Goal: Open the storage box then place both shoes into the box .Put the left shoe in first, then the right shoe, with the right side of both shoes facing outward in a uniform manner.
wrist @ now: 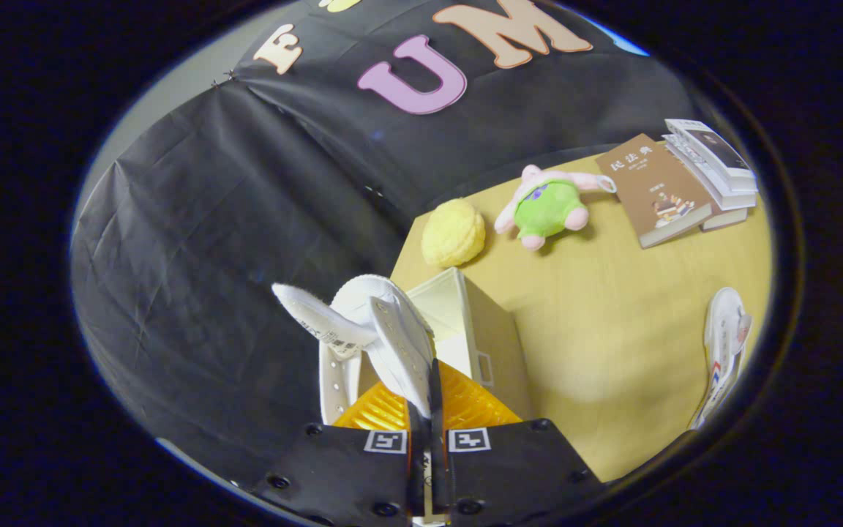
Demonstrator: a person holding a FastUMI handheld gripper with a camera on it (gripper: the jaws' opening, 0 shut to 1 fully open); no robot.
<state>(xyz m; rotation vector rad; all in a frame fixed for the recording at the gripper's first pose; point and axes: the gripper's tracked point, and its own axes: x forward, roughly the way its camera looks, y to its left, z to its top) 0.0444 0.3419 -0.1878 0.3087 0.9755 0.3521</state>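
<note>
jaws pinching white shoe (385, 329), toe hidden

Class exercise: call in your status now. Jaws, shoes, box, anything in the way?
Gripper jaws shut on white shoe, held above open box. Second shoe lies on table. Nothing blocking the box.

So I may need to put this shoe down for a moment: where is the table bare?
The gripper is shut on a white shoe above the open box. Bare table lies between the box and the second shoe. The far edge is crowded: yellow ball, plush toy, books.
</note>
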